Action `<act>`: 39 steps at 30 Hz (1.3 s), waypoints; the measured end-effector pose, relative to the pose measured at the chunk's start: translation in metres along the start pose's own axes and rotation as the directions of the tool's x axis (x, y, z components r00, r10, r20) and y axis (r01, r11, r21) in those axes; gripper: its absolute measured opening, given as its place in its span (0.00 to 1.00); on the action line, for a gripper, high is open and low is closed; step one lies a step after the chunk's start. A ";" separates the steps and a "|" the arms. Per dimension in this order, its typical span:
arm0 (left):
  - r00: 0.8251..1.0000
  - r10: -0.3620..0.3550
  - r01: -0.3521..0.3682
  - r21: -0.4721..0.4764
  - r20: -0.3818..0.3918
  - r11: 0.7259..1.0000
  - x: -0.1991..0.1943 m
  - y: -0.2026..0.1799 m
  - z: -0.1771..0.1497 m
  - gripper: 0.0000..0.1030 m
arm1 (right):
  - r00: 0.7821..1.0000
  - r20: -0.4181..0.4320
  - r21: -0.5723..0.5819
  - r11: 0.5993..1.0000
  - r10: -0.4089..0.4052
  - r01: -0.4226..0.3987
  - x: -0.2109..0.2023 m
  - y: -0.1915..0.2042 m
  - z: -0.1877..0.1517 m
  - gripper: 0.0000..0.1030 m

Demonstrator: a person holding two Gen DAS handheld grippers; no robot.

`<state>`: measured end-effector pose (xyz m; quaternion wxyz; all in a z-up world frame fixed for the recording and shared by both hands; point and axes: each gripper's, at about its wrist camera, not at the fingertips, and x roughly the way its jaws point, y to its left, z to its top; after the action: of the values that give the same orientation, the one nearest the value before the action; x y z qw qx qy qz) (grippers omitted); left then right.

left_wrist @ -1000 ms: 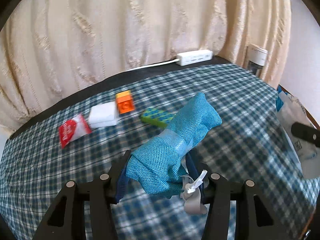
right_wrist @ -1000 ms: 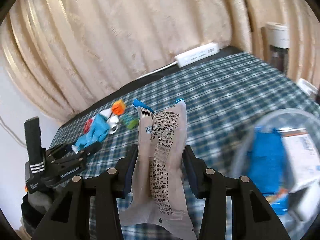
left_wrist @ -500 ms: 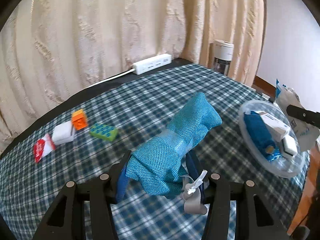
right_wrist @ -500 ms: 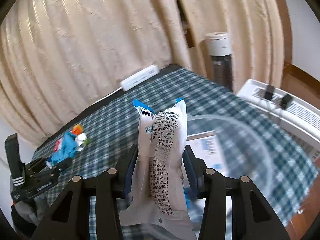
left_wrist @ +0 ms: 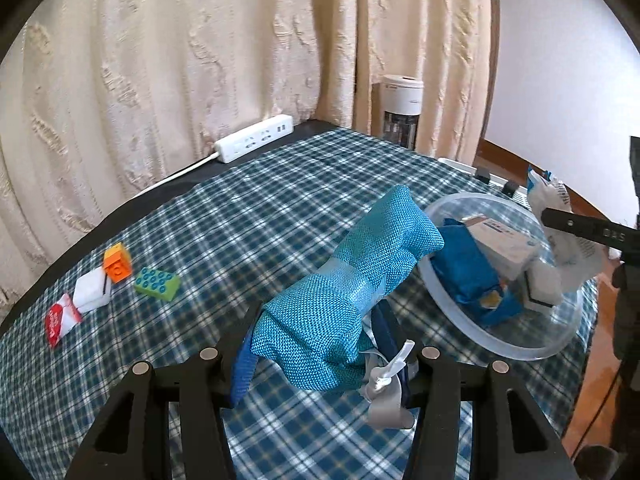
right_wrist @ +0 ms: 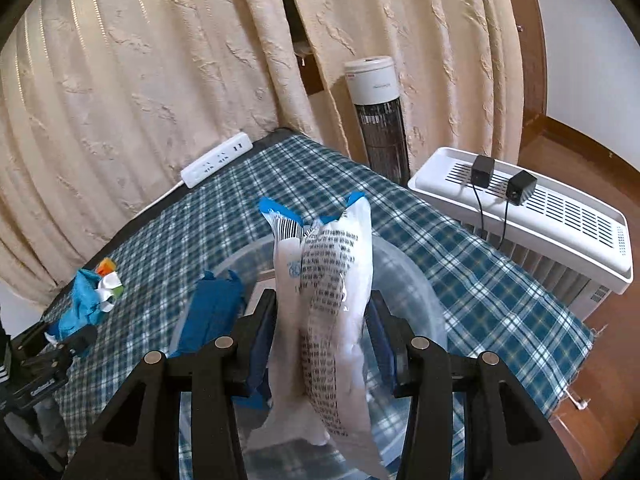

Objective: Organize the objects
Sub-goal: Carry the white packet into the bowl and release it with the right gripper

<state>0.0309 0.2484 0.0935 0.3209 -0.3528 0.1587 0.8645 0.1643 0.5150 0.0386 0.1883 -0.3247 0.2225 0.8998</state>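
Note:
My left gripper is shut on a rolled turquoise cloth and holds it above the checked tablecloth, just left of a clear plastic bowl. The bowl holds a blue packet and a white box. My right gripper is shut on a white printed packet and holds it over the bowl. The right gripper also shows at the right edge of the left wrist view. The left gripper with its cloth shows at the left of the right wrist view.
An orange block, a green brick, a white block and a red sachet lie at the table's far left. A white power strip lies along the back edge. A tower fan and white heater stand beside the table.
Both grippers have swung right toward the bowl. The bowl has come into the left wrist view and now lies under the right gripper's packet. Both grips are unchanged.

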 end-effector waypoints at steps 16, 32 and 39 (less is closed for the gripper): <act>0.997 -0.075 0.076 0.051 -0.014 0.996 0.005 -0.033 0.004 0.55 | 0.998 -0.060 -0.064 0.998 -0.030 0.026 0.034 -0.014 0.007 0.45; 0.967 -0.250 0.253 0.265 -0.047 0.930 0.012 -0.115 0.007 0.55 | 1.000 0.031 0.029 1.000 0.004 -0.005 0.009 -0.033 0.005 0.57; 0.950 -0.301 0.312 0.331 -0.088 0.890 0.024 -0.145 0.003 0.58 | 0.999 0.036 0.071 0.997 0.001 -0.004 0.004 -0.047 0.001 0.57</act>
<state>0.1135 0.3681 0.0715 0.5066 -0.3271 0.2538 0.7563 0.1844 0.5554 0.0234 0.2027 -0.3012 0.2515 0.8972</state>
